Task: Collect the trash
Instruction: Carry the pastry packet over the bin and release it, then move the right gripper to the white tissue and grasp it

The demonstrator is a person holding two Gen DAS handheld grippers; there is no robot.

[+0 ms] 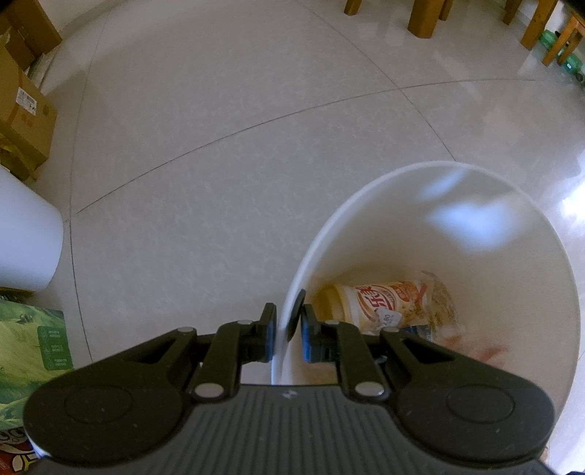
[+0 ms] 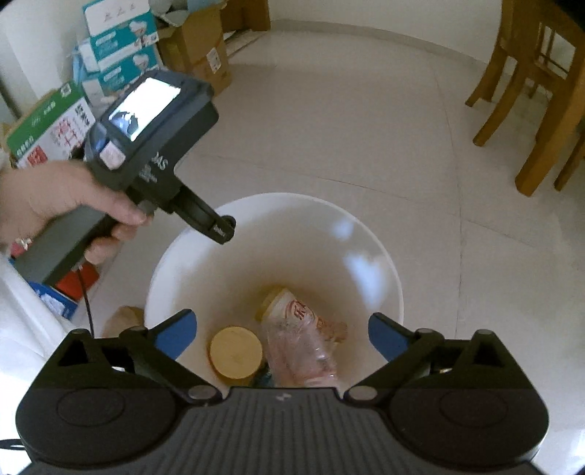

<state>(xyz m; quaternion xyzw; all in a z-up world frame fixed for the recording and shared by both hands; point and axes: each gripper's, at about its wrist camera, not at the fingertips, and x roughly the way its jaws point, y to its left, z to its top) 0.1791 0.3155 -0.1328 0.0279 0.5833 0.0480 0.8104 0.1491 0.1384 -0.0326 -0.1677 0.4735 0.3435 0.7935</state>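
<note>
A white trash bin [image 1: 475, 204] [image 2: 365, 234] stands on the tiled floor. My left gripper [image 1: 289, 334] is shut on the bin's near rim, one finger inside the wall and one outside. In the right wrist view a hand [image 2: 55, 204] holds that left gripper [image 2: 223, 230] at the bin's left rim. My right gripper [image 2: 283, 339] hangs open over the bin's mouth with nothing between its blue pads [image 2: 179, 334]. Inside the bin lie a drink bottle with an orange and white label [image 1: 387, 303] [image 2: 296, 329], clear crumpled plastic, and a round yellow lid [image 2: 236, 352].
Cardboard boxes [image 1: 25, 109] and printed cartons [image 2: 120, 47] are stacked along the left wall. A white rounded object [image 1: 25, 237] sits at the left. Wooden chair legs [image 2: 541, 109] [image 1: 424, 18] stand at the right and far side. Bare tiled floor [image 1: 237, 128] lies beyond the bin.
</note>
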